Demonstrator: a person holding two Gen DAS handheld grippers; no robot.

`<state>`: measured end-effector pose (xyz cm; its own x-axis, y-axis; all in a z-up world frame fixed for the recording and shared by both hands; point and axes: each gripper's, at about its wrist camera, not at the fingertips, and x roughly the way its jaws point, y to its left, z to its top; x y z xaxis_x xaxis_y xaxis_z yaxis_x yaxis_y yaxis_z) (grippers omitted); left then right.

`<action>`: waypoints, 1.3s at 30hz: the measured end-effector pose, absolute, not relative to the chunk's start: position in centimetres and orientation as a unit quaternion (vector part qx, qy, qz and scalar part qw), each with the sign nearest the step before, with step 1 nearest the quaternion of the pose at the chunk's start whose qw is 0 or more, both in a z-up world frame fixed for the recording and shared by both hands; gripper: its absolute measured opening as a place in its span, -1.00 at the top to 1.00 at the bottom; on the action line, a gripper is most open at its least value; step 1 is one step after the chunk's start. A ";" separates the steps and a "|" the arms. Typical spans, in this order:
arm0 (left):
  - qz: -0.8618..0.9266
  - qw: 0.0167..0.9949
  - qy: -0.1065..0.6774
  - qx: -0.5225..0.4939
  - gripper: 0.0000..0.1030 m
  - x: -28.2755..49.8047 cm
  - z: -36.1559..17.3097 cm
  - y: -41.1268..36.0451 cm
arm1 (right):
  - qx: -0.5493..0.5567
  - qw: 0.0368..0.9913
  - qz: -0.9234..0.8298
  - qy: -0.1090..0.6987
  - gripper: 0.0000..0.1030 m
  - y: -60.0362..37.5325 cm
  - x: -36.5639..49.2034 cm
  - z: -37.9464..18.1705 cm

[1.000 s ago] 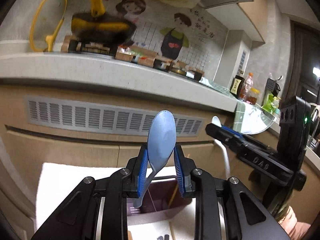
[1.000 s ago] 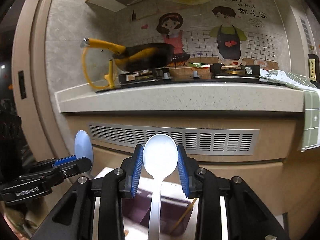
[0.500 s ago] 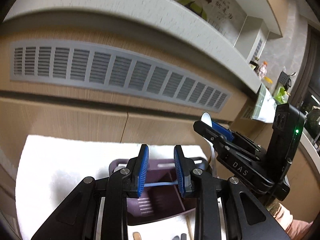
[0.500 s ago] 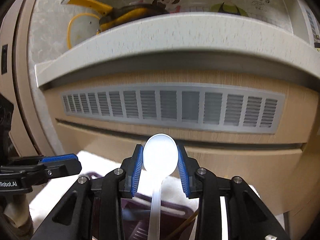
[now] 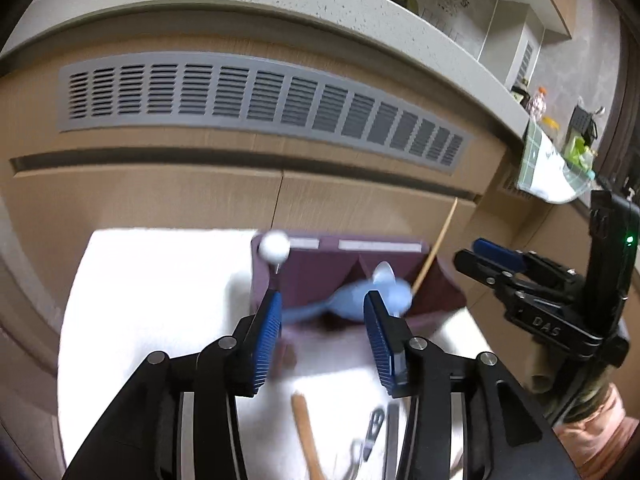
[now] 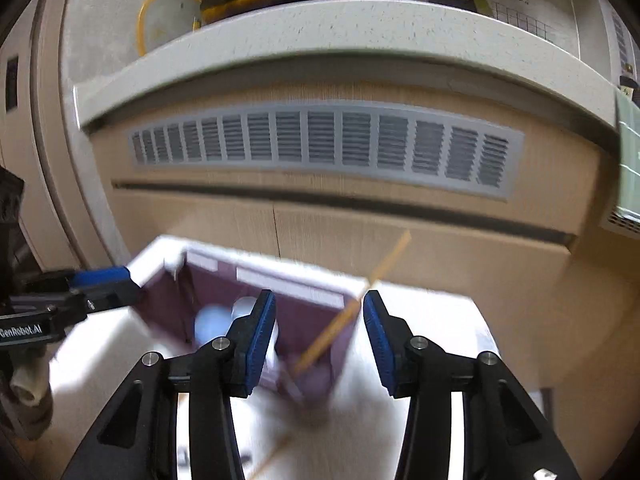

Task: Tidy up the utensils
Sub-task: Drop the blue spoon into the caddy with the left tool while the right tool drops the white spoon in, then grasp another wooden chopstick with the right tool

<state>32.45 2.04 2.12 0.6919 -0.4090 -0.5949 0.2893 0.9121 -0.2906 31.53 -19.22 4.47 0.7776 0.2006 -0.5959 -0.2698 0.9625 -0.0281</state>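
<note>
While a second ago each gripper clamped a spoon, both now stand spread wide and hold nothing above the purple caddy (image 5: 400, 276) on the white mat (image 5: 160, 288). That caddy holds the blue spoon (image 5: 356, 300), lying blurred across its middle compartment between the left gripper (image 5: 322, 332) fingers. Seemingly the white spoon (image 5: 274, 246) stands at its left wall, though blur hides much. Beside the right gripper (image 6: 319, 332), a chopstick (image 6: 352, 308) leans out. More utensils on the mat are left to sort.
</note>
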 end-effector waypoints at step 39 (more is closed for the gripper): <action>-0.213 0.838 0.500 -0.049 -0.22 15.9 -7.2 -0.5 | -0.059 0.868 0.105 0.482 -0.23 -19.8 17.2 -5.6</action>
